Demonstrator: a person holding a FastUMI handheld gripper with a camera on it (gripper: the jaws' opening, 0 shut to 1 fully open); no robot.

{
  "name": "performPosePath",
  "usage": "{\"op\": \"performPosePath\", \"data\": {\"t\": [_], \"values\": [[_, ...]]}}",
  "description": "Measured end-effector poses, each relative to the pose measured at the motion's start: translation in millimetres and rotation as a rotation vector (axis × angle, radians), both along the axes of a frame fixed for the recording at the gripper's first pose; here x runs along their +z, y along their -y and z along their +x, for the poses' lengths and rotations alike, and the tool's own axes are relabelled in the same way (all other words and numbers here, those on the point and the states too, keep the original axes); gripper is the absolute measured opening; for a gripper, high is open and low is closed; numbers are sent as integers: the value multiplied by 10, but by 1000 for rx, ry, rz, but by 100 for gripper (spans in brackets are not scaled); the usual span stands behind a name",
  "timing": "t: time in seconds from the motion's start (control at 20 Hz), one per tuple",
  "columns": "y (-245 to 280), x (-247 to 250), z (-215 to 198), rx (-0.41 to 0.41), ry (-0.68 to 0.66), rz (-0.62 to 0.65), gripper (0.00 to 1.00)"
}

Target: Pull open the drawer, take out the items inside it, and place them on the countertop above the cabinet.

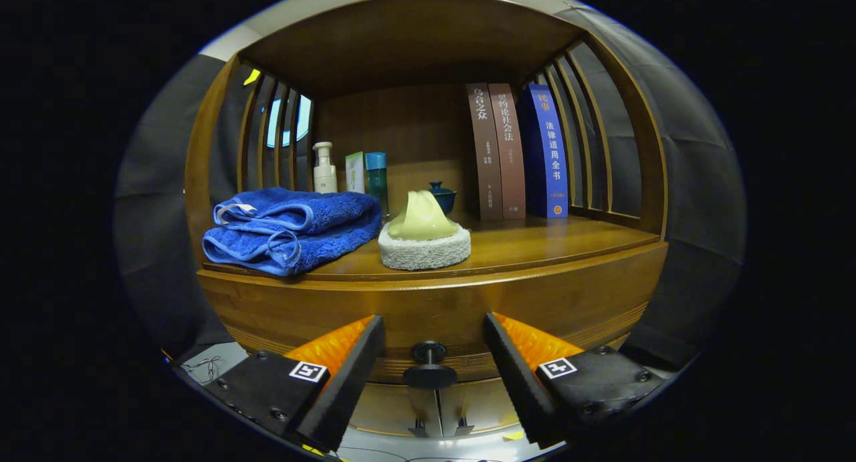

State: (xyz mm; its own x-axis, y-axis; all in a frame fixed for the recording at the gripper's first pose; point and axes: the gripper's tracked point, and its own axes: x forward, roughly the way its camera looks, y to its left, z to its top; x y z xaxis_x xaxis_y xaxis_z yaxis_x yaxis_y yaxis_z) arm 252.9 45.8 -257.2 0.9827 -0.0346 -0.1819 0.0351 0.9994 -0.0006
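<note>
My gripper (433,341) is open, its two fingers spread wide just in front of the wooden cabinet's drawer front (428,308). The drawer's dark round knob (429,363) sits in the gap between the fingers, touching neither. The drawer looks closed, so its contents are hidden. Above it runs the countertop (542,245), a curved wooden shelf. On the countertop near its front edge lie a folded blue towel (291,228) to the left and a round white scrub pad with a yellow-green handle (424,238) in the middle.
At the back of the shelf stand a pump bottle (325,169), a small box (355,172), a teal-capped bottle (376,178), a dark blue lidded cup (442,196) and three upright books (518,151). Slatted wooden sides and a wooden top enclose the shelf.
</note>
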Motion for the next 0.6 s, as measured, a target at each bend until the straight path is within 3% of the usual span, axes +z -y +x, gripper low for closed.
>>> {"op": "performPosePath", "data": {"t": [0.25, 0.6], "values": [[-40, 129, -221, 19, -13, -73, 99], [21, 610, -799, 26, 17, -13, 98]]}}
